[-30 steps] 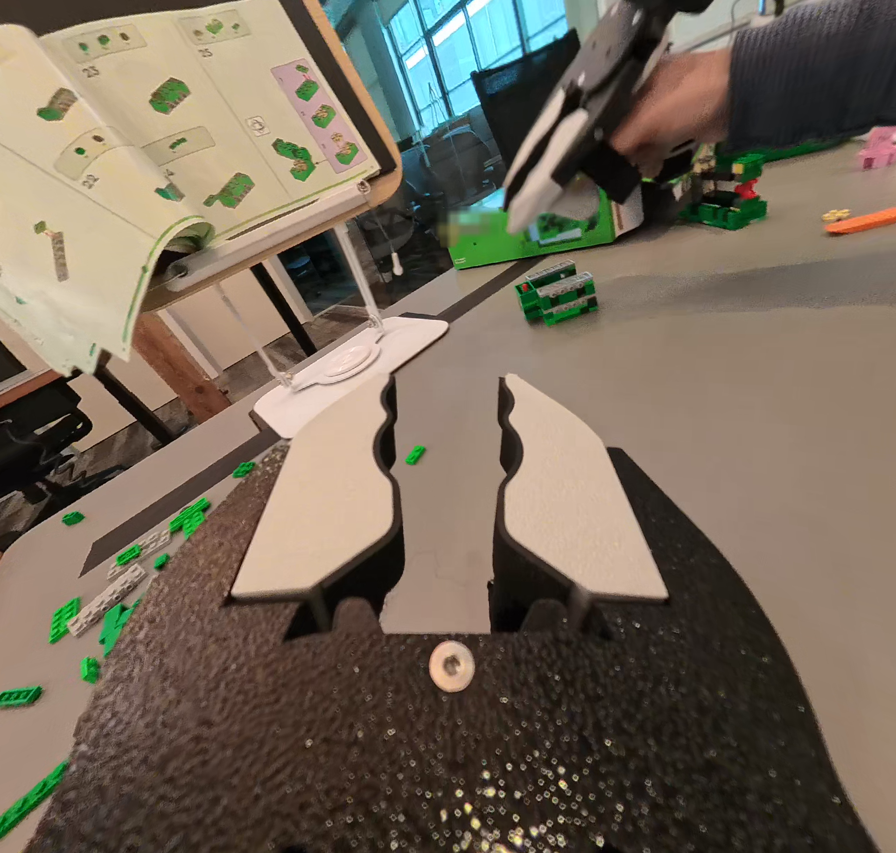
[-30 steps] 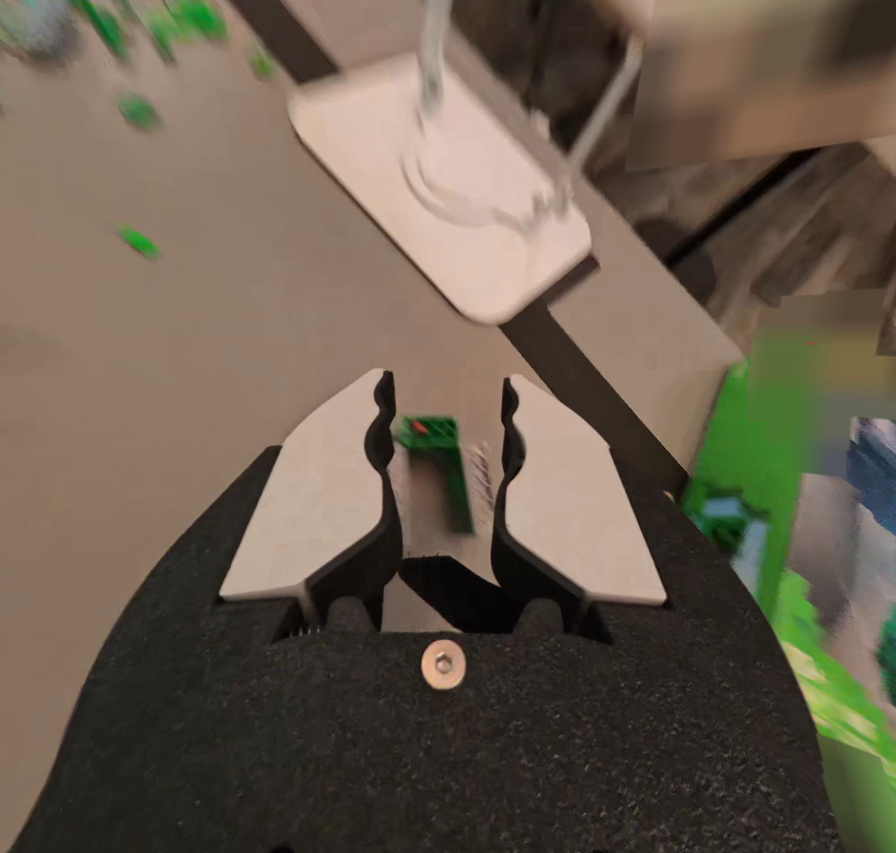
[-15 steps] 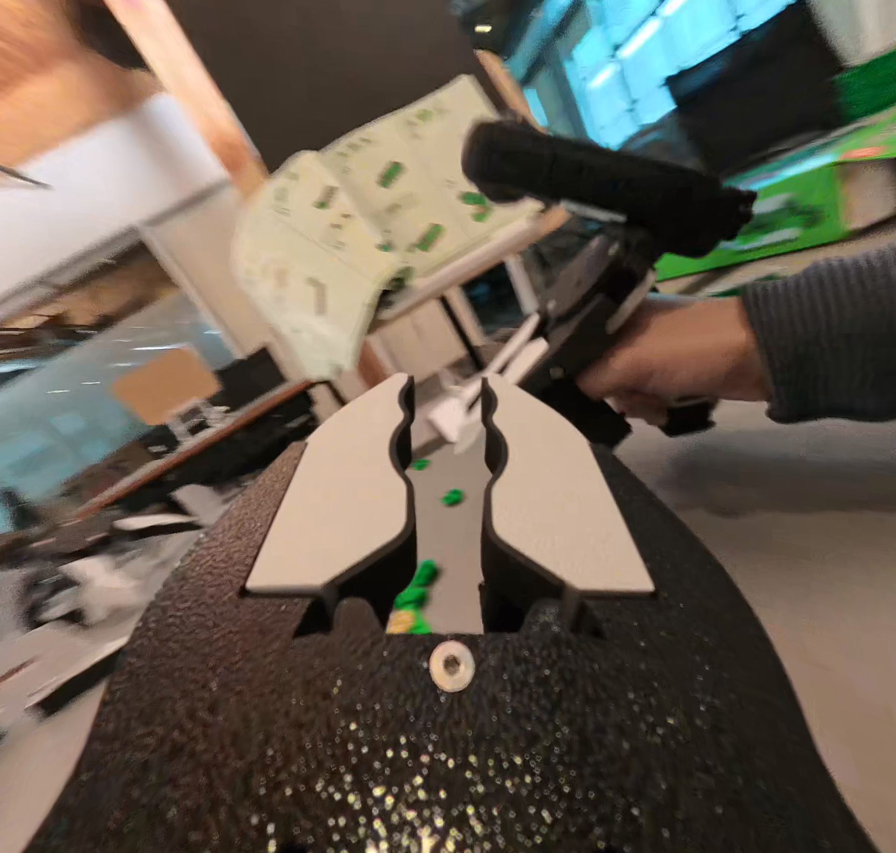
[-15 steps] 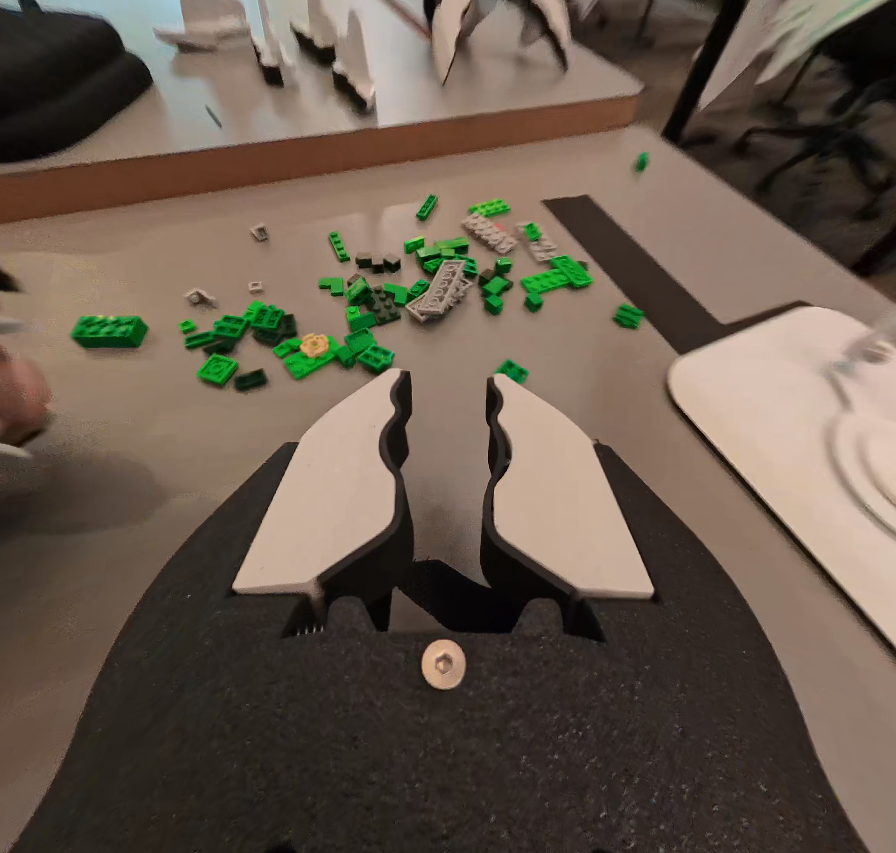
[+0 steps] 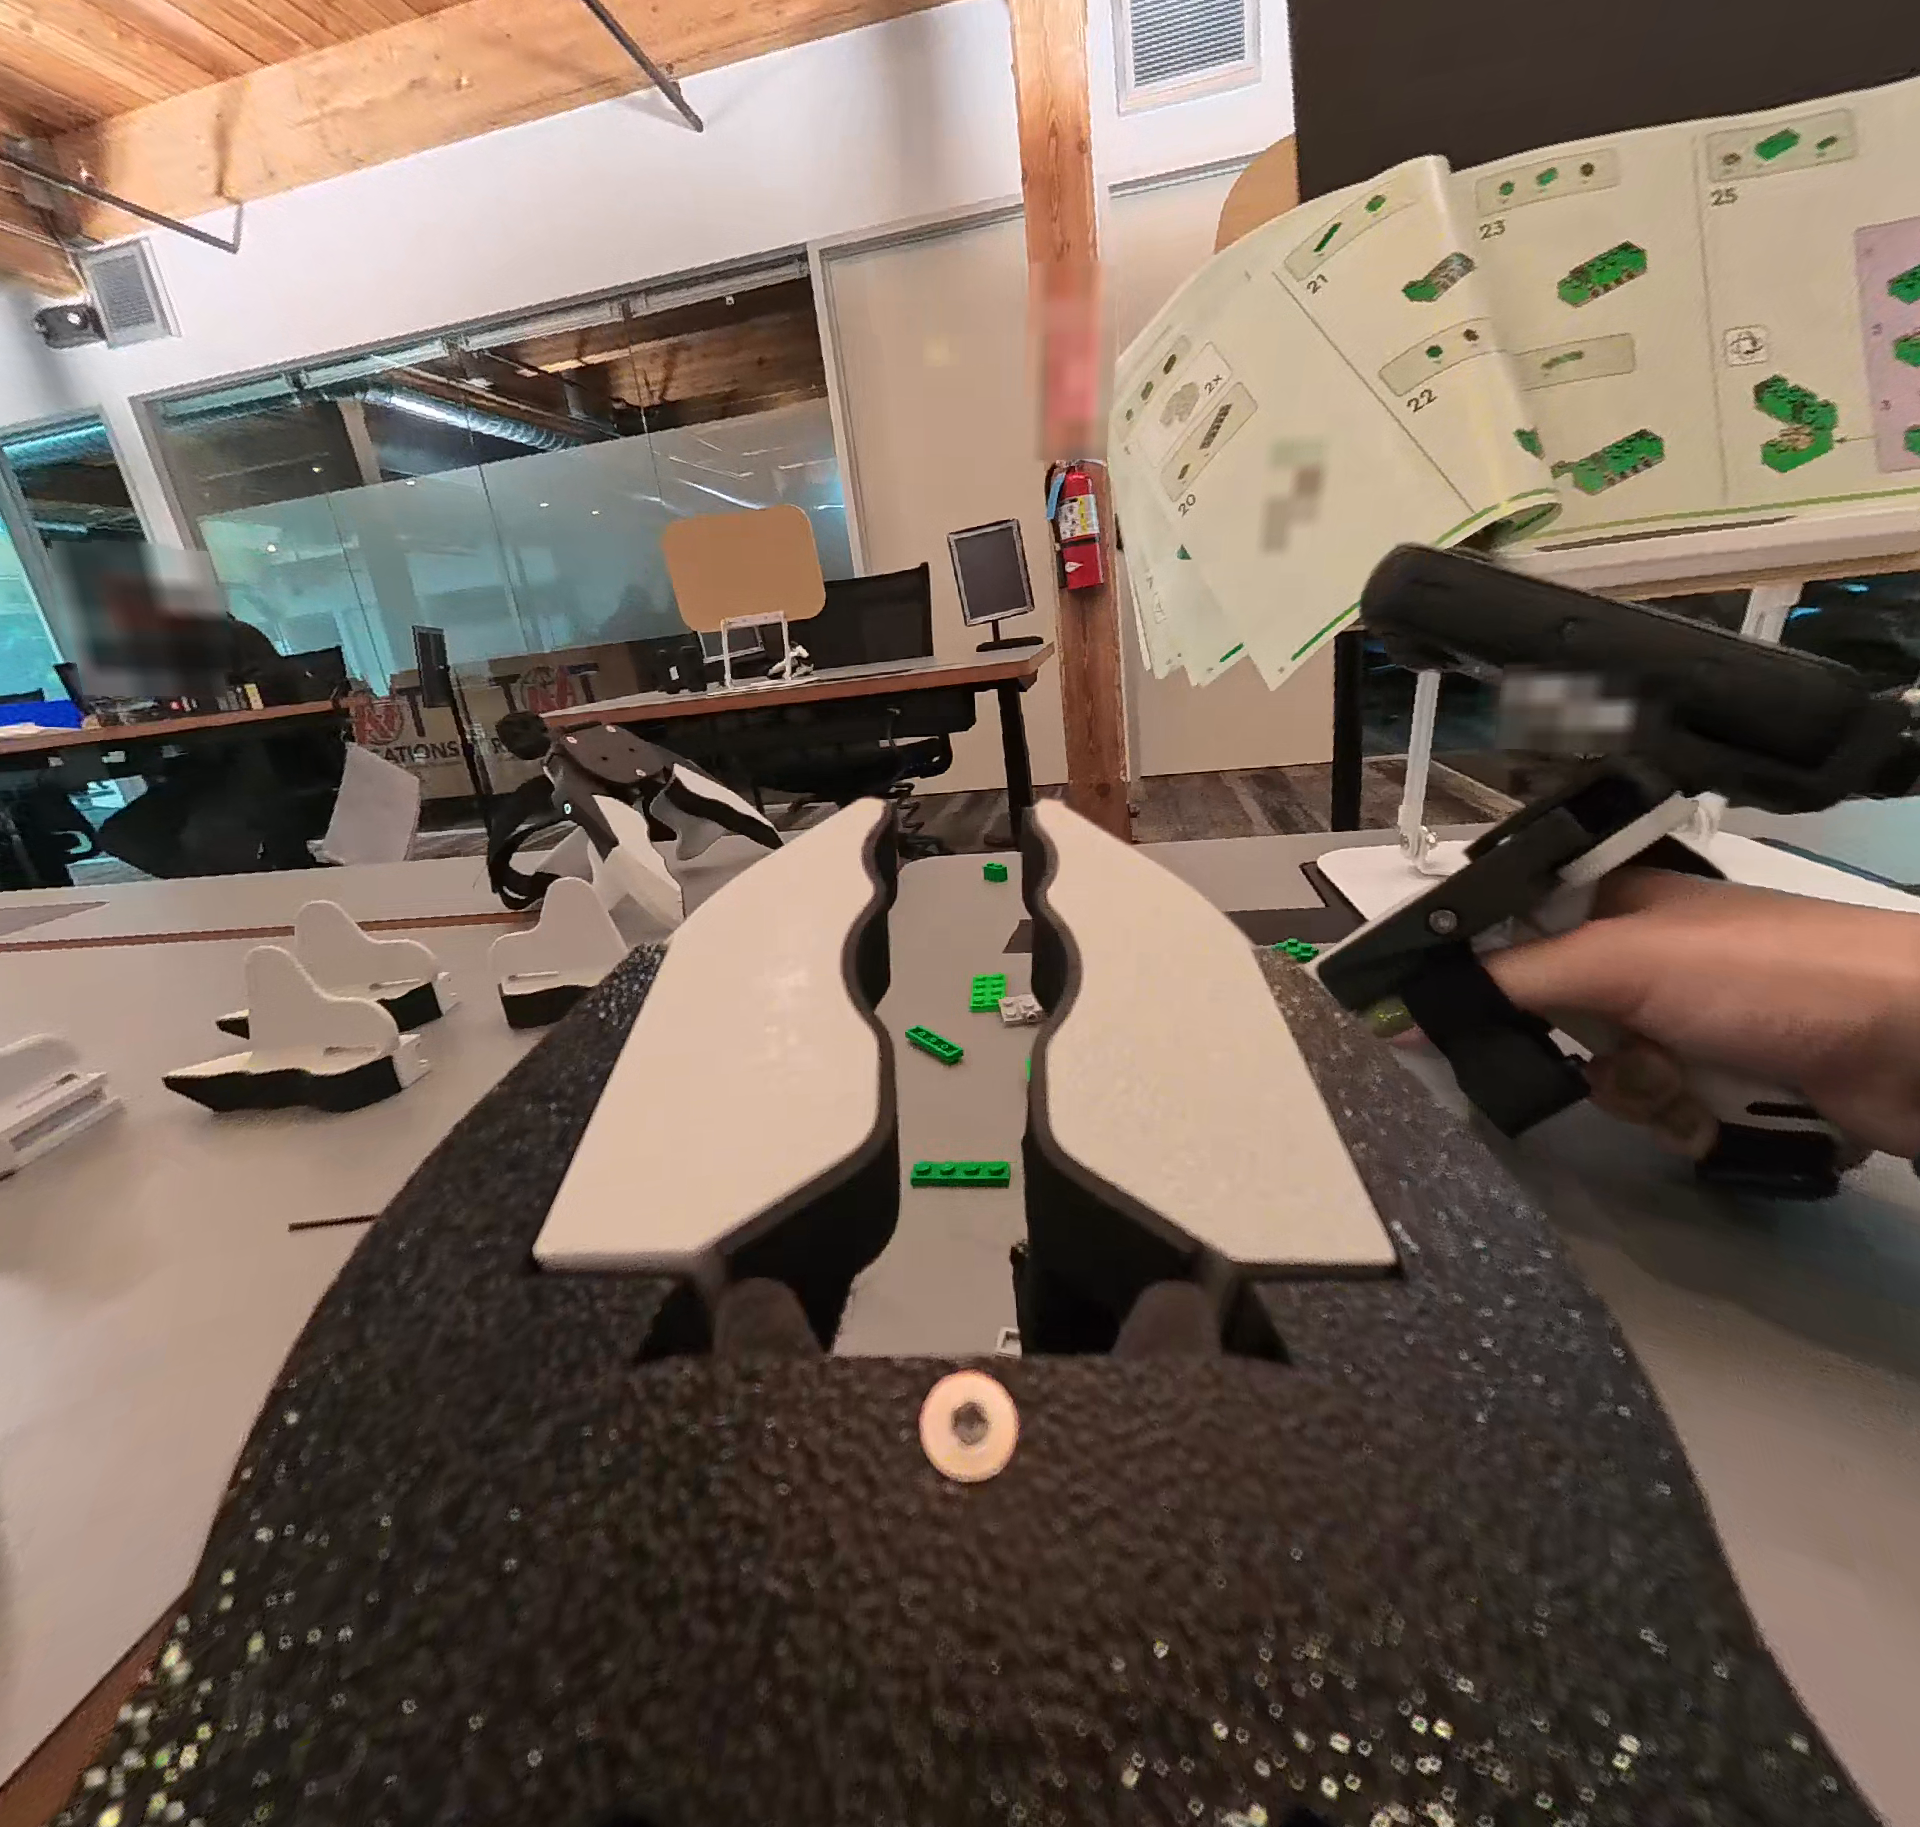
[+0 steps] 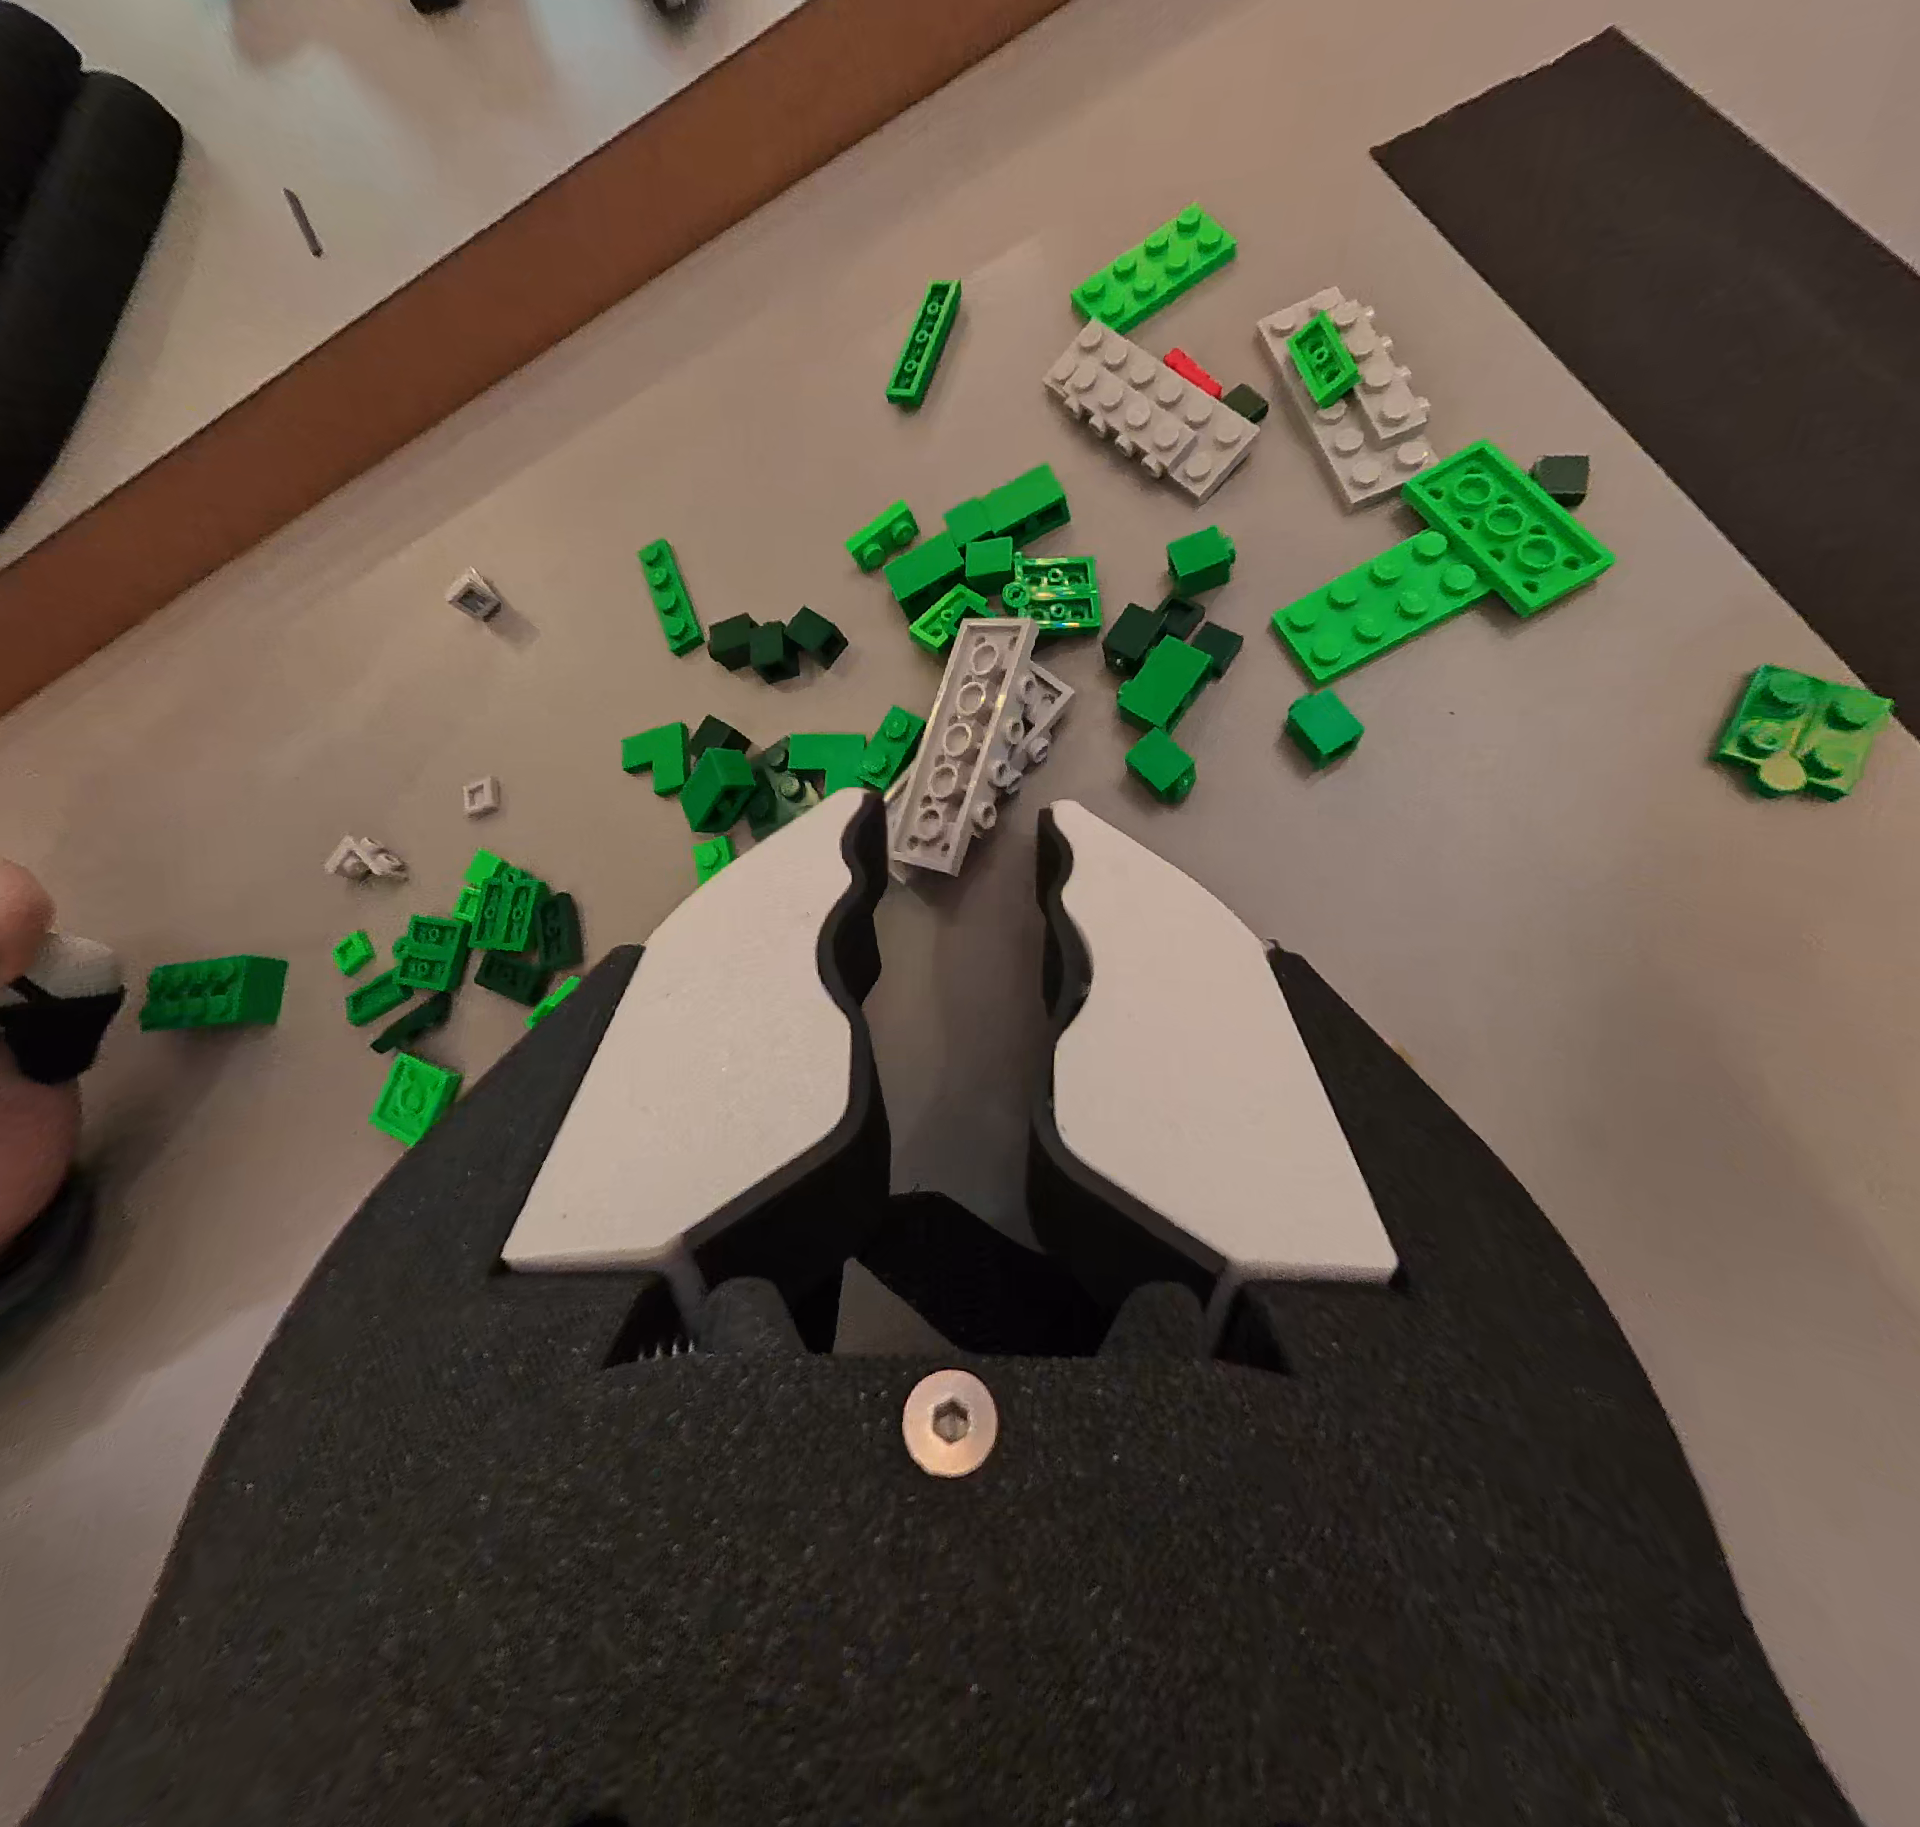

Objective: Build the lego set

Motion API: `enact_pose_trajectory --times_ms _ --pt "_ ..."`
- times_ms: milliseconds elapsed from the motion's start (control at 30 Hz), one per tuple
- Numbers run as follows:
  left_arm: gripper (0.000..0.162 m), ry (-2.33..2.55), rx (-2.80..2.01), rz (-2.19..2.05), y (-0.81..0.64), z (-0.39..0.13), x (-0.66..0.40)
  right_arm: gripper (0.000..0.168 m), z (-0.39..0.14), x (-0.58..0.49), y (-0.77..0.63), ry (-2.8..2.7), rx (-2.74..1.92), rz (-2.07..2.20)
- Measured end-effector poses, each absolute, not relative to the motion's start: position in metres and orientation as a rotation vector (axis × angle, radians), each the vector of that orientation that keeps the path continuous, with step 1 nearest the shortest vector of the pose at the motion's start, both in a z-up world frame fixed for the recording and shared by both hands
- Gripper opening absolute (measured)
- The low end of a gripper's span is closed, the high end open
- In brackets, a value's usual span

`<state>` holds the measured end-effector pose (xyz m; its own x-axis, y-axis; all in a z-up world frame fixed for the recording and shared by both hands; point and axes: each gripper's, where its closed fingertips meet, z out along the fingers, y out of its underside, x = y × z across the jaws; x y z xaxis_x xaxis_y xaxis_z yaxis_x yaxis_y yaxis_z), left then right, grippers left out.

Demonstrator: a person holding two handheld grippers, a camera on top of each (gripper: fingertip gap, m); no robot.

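Loose Lego pieces (image 6: 987,572), mostly green with a few grey plates, lie scattered on the grey table (image 6: 1455,998). My right gripper (image 6: 961,821) is open and empty, pointing down at the pile. Its tips flank the near end of an upside-down grey plate (image 6: 966,728). A green brick (image 6: 213,993) lies at the left, beside a hand (image 6: 26,1133). My left gripper (image 5: 961,832) is open and empty, low over the table. Small green plates (image 5: 961,1172) show between its fingers. The right gripper (image 5: 1507,904) and its hand appear in the left wrist view. The instruction booklet (image 5: 1507,343) stands open.
The booklet stand's white base (image 5: 1392,868) sits at the right. Spare white gripper fingers (image 5: 312,1039) lie on the neighbouring table past a brown edge (image 6: 520,219). A black strip (image 6: 1683,271) crosses the table. Desks and chairs stand behind. About 20 centimeters separates my left fingertips from my right. The green brick (image 6: 213,993) is about 15 centimeters from both grippers' fingertips.
My right gripper has swung from the booklet stand to the brick pile and moved down close to it. My left gripper has swung left and narrowed a little.
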<state>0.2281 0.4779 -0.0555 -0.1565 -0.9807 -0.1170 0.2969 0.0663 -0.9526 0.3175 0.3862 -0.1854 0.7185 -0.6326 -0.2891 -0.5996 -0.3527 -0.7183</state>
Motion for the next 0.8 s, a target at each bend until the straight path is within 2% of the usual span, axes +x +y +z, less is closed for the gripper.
enact_pose_trajectory --times_ms 67,200,467,700,767,800 --pt "0.022 1.156 -0.824 -1.379 0.477 -0.055 0.228 0.025 -0.186 0.317 0.389 0.933 -2.068 -0.036" --pt "0.022 1.157 -0.829 -1.38 0.478 -0.055 0.228 0.007 -0.184 0.318 0.391 0.914 -2.083 -0.064" --pt "0.022 1.147 -0.86 -1.432 0.481 -0.056 0.229 0.006 -0.166 0.307 0.386 0.805 -2.075 -0.183" --pt "0.022 1.211 -0.782 -1.485 0.459 -0.054 0.226 0.006 -0.12 0.259 0.347 0.578 -1.981 -0.465" --pt "0.026 1.273 -0.735 -1.555 0.441 -0.055 0.223 0.006 -0.108 0.239 0.323 0.501 -1.961 -0.648" --pt "0.035 1.326 -0.708 -1.611 0.428 -0.057 0.221 0.006 -0.103 0.228 0.312 0.462 -1.952 -0.739"
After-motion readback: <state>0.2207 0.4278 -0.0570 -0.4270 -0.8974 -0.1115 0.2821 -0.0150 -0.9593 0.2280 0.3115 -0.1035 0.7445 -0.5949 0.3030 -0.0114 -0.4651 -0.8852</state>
